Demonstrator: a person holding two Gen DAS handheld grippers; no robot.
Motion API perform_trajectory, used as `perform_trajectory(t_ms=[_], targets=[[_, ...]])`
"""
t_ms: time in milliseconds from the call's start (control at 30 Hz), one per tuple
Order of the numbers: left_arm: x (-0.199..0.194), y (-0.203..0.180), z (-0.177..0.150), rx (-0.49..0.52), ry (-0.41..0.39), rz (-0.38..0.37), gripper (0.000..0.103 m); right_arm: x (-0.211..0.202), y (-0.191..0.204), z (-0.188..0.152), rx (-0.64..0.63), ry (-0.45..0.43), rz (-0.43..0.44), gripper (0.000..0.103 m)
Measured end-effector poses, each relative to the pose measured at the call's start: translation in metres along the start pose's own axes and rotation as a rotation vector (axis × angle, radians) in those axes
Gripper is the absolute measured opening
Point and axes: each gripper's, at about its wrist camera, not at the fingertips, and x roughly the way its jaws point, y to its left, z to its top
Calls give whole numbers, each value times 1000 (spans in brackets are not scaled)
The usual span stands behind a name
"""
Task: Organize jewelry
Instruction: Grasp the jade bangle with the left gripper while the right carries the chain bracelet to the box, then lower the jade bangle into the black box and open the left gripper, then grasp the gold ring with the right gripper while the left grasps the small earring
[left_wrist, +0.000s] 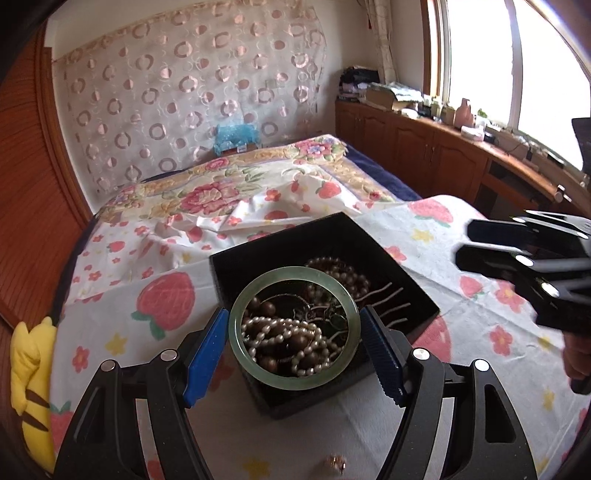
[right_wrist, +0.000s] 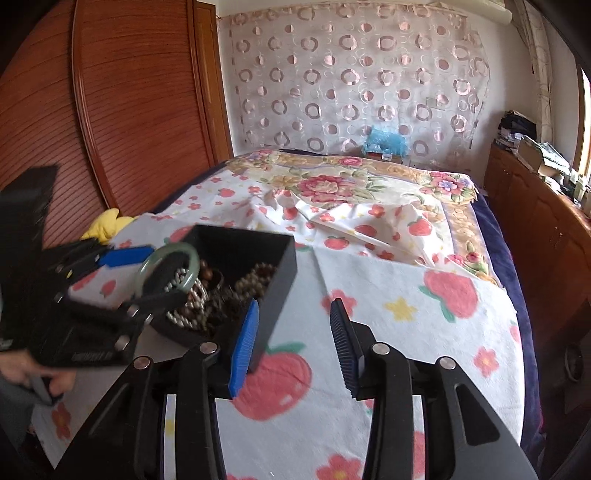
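My left tool (left_wrist: 293, 350) was clenched on a pale green bangle (left_wrist: 293, 328), its two blue pads pressed against the ring's outer rim on either side. I held the bangle just above the near corner of a black box (left_wrist: 413, 291), and through the ring I could see the heap inside: strings of pearl beads (left_wrist: 284, 339), brown wooden beads (left_wrist: 338, 273) and a few pale hair sticks (left_wrist: 391, 299) lying toward the right wall. A small gold-coloured piece (left_wrist: 336, 463) lay on the sheet close under my left tool, too blurred to tell what it was.

My right tool (right_wrist: 293, 343) hung released, its pads wide apart with nothing between them, the left pad just in front of the box's near right corner (right_wrist: 280, 295). From that side the bangle (right_wrist: 168, 267) showed tilted over the box's left part, with the left tool (right_wrist: 147, 275) gripping it.

The box sat on a white sheet printed with strawberries (left_wrist: 166, 302) spread over the bed. A yellow plush toy (left_wrist: 29, 384) lay at the bed's left edge. Farther off was a floral blanket (left_wrist: 221, 188), then a blue bag (left_wrist: 236, 134) against the circle-patterned curtain (left_wrist: 184, 92), with wooden cabinets (left_wrist: 417, 144) under the window on the right
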Motion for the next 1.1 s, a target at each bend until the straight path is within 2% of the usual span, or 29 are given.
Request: perform_trajectory(t_ms=[267,500,567,800,1100], targets=[[23,-4,7,17,40,33,69,2,-17,-27,32,26,-6,43],[26,-11,13,29,44,61,70,2,-25,-43,54,39,-4,43],[19,-16,12,46,24,65,80,3,-24,-45,46,46,-10,44],[-9,-24,11,49,-15,36,80,-4,-18,-49,49,25,0,45],[-44,-25,-20,74,-18,-19,86,-23,17,-69,-11,46,62,46]])
